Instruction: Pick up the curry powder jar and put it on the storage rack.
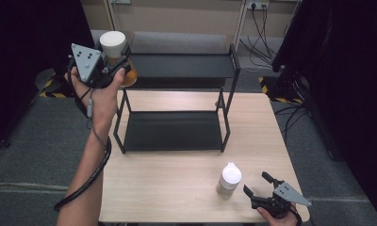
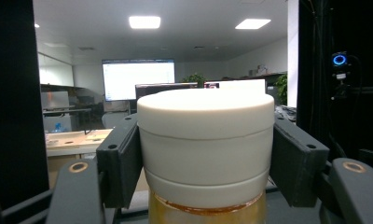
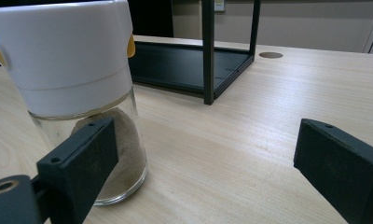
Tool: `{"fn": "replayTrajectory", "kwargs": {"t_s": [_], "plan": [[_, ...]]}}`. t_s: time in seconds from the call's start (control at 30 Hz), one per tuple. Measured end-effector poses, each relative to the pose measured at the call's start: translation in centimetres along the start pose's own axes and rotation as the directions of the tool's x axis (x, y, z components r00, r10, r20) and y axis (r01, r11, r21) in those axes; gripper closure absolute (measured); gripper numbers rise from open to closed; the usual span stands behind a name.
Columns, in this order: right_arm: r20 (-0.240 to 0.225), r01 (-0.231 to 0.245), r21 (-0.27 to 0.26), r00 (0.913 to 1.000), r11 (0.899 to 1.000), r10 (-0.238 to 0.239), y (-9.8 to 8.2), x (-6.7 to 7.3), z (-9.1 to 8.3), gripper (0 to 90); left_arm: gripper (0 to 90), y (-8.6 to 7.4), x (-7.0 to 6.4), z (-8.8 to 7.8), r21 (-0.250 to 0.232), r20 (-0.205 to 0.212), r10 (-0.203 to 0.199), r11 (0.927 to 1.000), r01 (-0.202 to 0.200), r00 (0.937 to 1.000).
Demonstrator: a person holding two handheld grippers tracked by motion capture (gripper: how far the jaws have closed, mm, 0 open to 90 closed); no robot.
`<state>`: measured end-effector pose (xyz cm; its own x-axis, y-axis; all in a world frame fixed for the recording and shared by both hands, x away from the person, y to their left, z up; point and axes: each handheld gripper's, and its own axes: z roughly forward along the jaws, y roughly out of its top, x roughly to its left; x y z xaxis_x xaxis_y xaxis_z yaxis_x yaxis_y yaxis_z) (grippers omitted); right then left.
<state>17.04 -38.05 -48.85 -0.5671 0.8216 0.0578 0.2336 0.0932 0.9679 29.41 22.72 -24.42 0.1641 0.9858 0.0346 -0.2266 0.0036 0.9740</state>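
The pale wooden desk [image 1: 177, 188] carries the most, with grey carpet around it. On its far half stands a black two-tier metal rack [image 1: 177, 99], its lower tray resting on the desk and its upper shelf [image 1: 182, 65] raised on thin posts. In the right gripper view the rack's lower tray and two of its posts stand behind the near jar.

The left tool [image 1: 112, 60] is held up in the person's left hand [image 1: 104, 96] at the rack's left end, level with the upper shelf. Its jaws are closed on the white lid of a jar with amber contents [image 1: 115, 47]; in the left gripper view the two black jaws press the lid [image 2: 205, 140] from both sides, and the amber glass shows just below. The jar is upright and lifted, just beside the left edge of the upper shelf; whether it touches the shelf cannot be told.

The right tool [image 1: 258, 184] sits low at the near right corner of the desk, its jaws spread wide and holding nothing. Just to its left stands a second jar, glass with a white cap [image 1: 229, 179], upright on the desk, with tan powder in its bottom [image 3: 114, 158]. In the right gripper view this jar stands behind the left jaw, outside the gap.
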Motion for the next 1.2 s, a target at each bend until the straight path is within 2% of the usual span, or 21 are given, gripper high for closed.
{"fn": "replayTrajectory", "kwargs": {"t_s": [0.27,0.53,0.83,1.13,1.2], "plan": [[-0.001,0.0,-0.001,1.0,1.0,0.0,0.0,0.0,0.0,6.9,33.3,-0.1,0.5,1.7,0.018,-0.027,0.015,0.9997,-0.014,0.9995],[-0.001,0.003,-0.002,1.0,1.0,-0.003,0.0,0.0,0.0,6.9,33.3,-0.2,1.0,3.0,0.031,-0.04,0.01,0.9995,-0.009,0.9991],[-0.001,0.001,-0.004,1.0,1.0,-0.001,-0.1,0.0,0.0,6.9,33.3,0.1,1.2,4.7,0.052,-0.038,0.025,0.9984,-0.023,0.999],[-0.004,0.002,-0.002,1.0,1.0,-0.002,0.0,-0.1,0.0,6.9,33.3,-0.1,1.4,5.6,0.056,-0.033,0.025,0.9981,-0.023,0.9992],[-0.003,0.005,-0.003,1.0,1.0,-0.005,-0.1,-0.1,0.0,6.9,33.3,-0.1,1.5,5.8,0.062,-0.032,0.035,0.9975,-0.033,0.9989]]}}
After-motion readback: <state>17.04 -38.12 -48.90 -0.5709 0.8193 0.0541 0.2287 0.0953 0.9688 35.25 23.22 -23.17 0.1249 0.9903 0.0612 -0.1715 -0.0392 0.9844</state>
